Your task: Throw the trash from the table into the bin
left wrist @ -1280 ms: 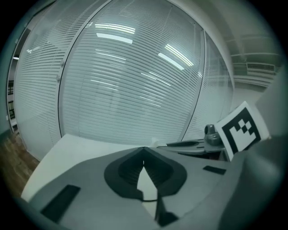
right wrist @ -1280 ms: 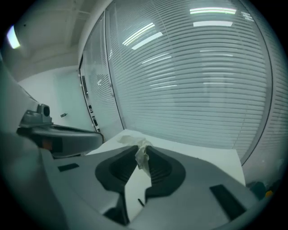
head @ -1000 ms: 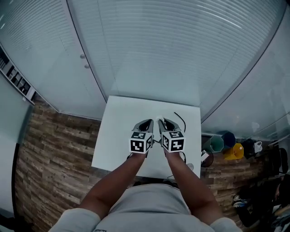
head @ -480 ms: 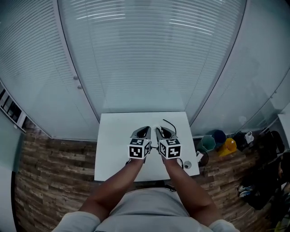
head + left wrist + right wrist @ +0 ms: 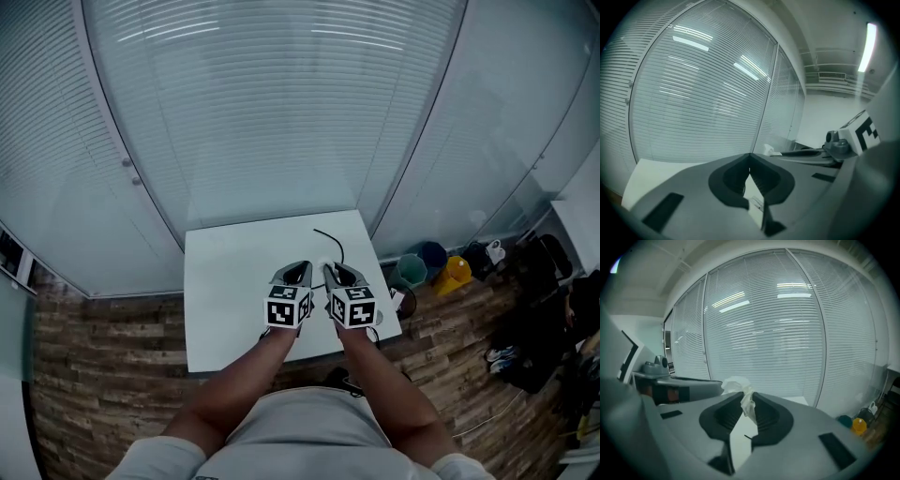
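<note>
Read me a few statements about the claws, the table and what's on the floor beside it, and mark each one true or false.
1. The right claw is clamped on a crumpled white tissue. True.
2. The left claw grips a piece of trash too. False: its jaws meet with nothing between them.
3. A black cable lies on the white table. True.
4. The teal bin stands on the table. False: it stands on the wood floor, off the table's right edge.
</note>
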Demonstrator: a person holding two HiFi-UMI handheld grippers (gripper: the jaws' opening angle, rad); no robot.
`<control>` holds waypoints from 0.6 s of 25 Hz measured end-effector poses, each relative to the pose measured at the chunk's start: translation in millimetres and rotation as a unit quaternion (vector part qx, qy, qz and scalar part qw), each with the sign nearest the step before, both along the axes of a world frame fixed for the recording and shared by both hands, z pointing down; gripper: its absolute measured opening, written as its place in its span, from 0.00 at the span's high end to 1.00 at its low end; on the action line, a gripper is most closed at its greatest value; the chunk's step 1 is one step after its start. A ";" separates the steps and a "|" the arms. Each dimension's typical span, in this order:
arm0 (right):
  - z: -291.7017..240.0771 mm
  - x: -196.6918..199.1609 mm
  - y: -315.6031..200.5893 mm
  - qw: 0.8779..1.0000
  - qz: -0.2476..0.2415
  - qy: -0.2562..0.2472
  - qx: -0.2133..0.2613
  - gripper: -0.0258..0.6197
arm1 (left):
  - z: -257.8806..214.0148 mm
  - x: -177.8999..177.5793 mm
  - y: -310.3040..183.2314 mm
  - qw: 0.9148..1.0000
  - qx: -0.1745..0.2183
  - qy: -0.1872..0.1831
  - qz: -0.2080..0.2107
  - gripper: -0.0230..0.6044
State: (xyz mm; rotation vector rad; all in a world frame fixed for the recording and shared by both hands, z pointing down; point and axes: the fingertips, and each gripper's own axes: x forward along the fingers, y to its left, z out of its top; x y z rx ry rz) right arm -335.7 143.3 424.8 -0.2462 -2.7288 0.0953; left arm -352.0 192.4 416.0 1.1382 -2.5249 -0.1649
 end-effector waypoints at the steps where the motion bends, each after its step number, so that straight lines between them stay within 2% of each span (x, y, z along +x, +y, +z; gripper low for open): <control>1: 0.4 7.8 -6.2 1.000 0.009 -0.001 -0.002 0.86 | 1.6 7.3 -6.4 1.000 -0.001 0.001 0.009 0.95; 5: -1.2 38.1 -38.4 0.999 0.044 -0.007 -0.003 0.86 | 1.9 35.3 -43.6 0.999 0.002 0.003 0.048 0.95; 15: -0.8 107.7 -155.4 0.992 0.129 -0.009 -0.011 0.86 | 0.2 95.5 -165.5 0.991 -0.004 -0.001 0.134 0.95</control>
